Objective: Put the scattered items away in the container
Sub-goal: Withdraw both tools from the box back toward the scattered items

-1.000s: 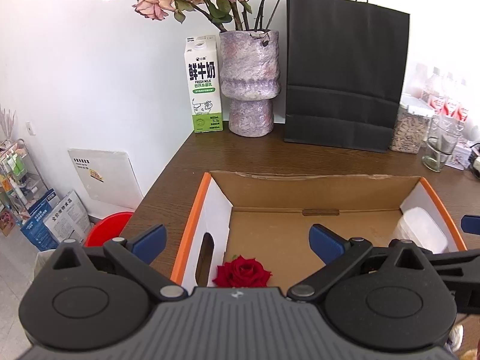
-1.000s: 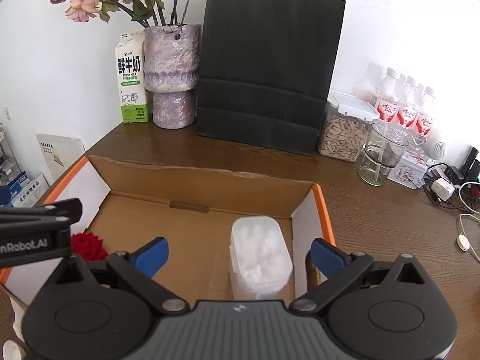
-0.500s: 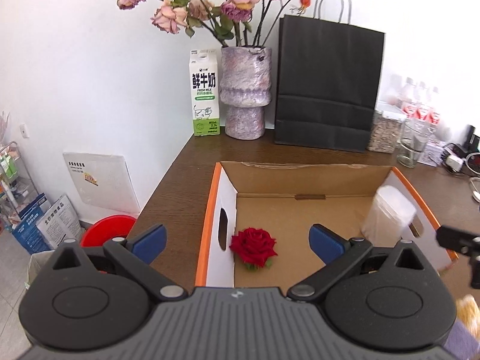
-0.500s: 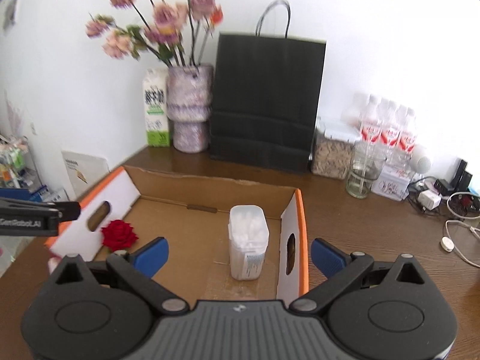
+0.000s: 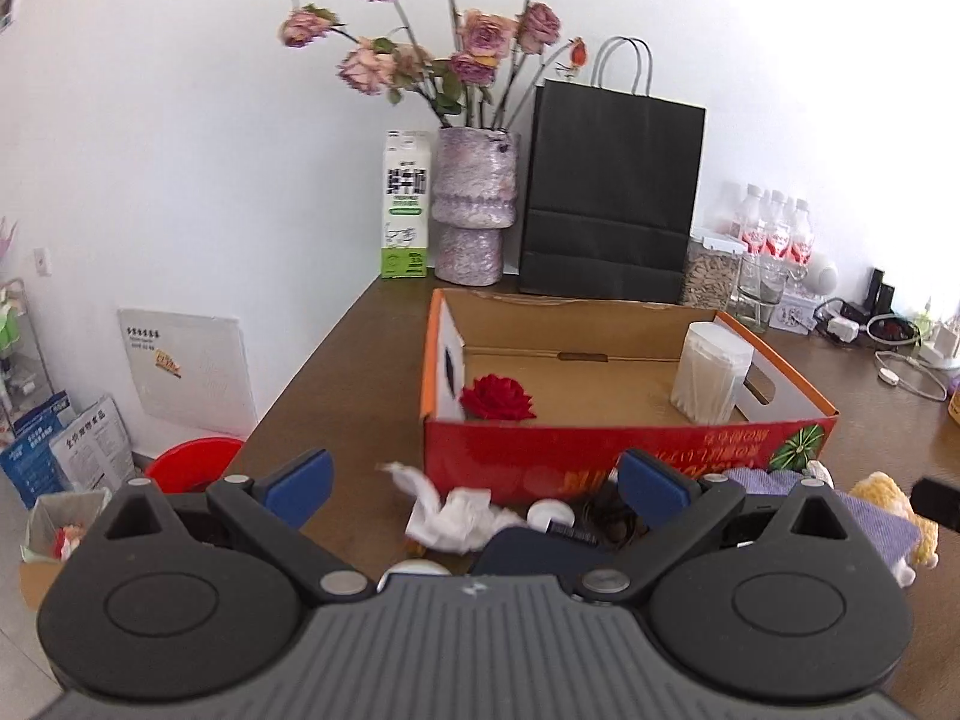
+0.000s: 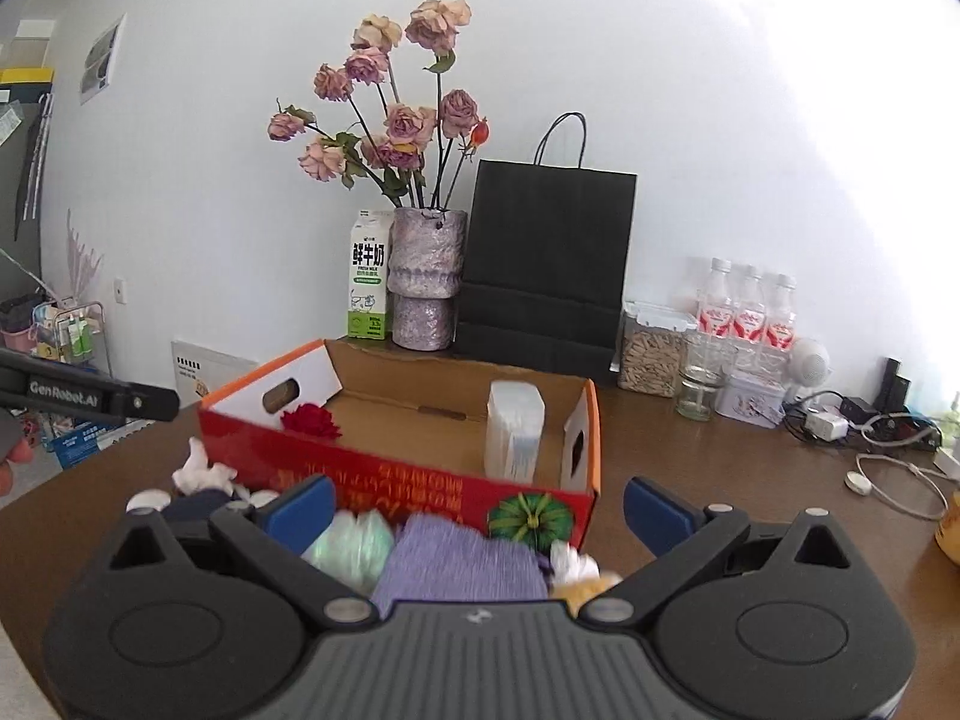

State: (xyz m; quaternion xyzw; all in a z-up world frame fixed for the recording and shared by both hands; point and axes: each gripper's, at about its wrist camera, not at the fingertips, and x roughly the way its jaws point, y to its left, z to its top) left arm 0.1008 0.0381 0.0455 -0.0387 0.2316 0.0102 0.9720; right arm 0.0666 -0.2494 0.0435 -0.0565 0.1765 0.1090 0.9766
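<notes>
Both grippers have pulled back from over the box since a second ago; the views then looked down into it, and now its red front wall and the clutter before it show. My left gripper (image 5: 474, 480) is spread wide and empty; my right gripper (image 6: 480, 504) likewise, nothing between the pads.

Cardboard box (image 5: 624, 456) sits just ahead of both grippers. Inside: red rose (image 5: 498, 399) at the far left corner, clear tub of cotton swabs (image 5: 711, 372) upright at the right wall.

Still outside, hard against the box front and directly under my fingers:
- crumpled white tissue (image 5: 456, 516), ahead of the left gripper. Judged near weightless and soft; pinch any raised fold.
- purple knitted cloth (image 6: 462, 558), between the right pads. Soft, limp; grab a bunched ridge in the middle so it doesn't trail.
- pale green packet (image 6: 351, 546), beside the right gripper's left pad. Looks crinkly and possibly slippery; take it across the narrow width.
- yellow plush toy (image 5: 888, 498), far right of the left gripper. Light, squashy, forgiving.
- small white caps and a dark coiled item near the tissue; too blurred to identify.

Surface: dark brown wooden table (image 6: 720, 480), smooth. Beyond the box stand a vase of dried roses (image 6: 426, 276), milk carton (image 6: 367, 282), black paper bag (image 6: 546, 264), a jar, bottles and cables to the right. White wall behind; floor clutter off the left edge.
</notes>
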